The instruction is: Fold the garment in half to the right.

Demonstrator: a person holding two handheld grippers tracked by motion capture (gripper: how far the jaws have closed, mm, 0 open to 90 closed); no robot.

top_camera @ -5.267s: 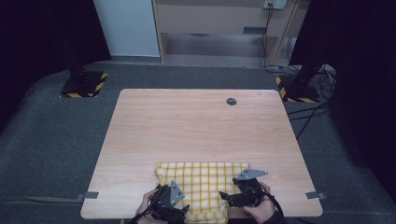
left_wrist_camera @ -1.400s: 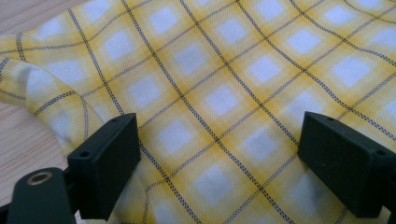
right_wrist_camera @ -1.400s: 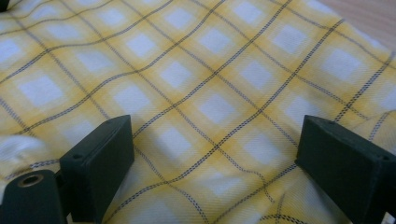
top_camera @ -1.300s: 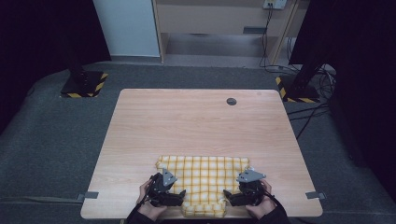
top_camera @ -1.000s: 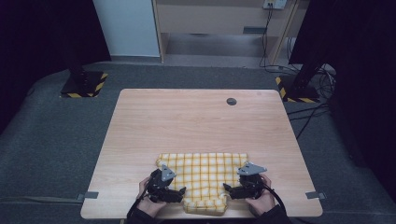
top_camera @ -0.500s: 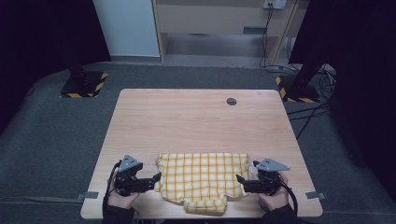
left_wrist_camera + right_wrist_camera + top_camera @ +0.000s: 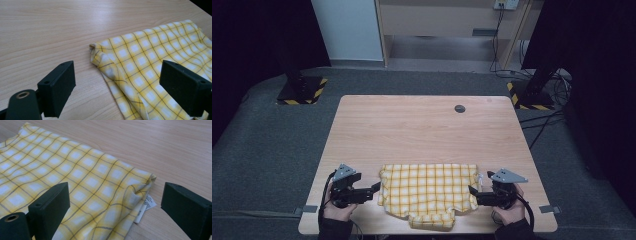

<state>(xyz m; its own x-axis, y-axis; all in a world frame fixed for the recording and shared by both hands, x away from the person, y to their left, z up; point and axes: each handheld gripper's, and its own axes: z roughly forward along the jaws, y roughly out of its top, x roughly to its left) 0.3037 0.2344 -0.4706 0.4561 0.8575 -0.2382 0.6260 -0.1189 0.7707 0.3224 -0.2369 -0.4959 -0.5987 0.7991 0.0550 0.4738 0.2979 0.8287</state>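
Cloth: a yellow checked cloth (image 7: 428, 190) lay folded on the near part of the worktop (image 7: 427, 130), between the two hands, its near edge bunched into a rumpled fold close to the worktop's front edge.
Cloth's left corner: in the left gripper view the corner (image 7: 93, 48) was doubled over and slightly puffed, resting on bare wood.
Cloth's right corner: in the right gripper view the folded layers ended in a soft corner (image 7: 147, 177), with a white label (image 7: 147, 205) sticking out from under them onto the wood.
Left hand-held gripper: the left hand-held gripper (image 7: 373, 189) sat just off the cloth's left edge, pointing toward it; its jaws stood wide apart with nothing clamped, one over bare wood, the other over the cloth's edge.
Right hand-held gripper: the right hand-held gripper (image 7: 473, 192) sat at the cloth's right edge, pointing inward; its jaws were spread wide and held nothing, the cloth's corner lying in the gap below them.
Worktop: pale wood, with a small dark round disc (image 7: 459, 108) near its far edge, well apart from the cloth.
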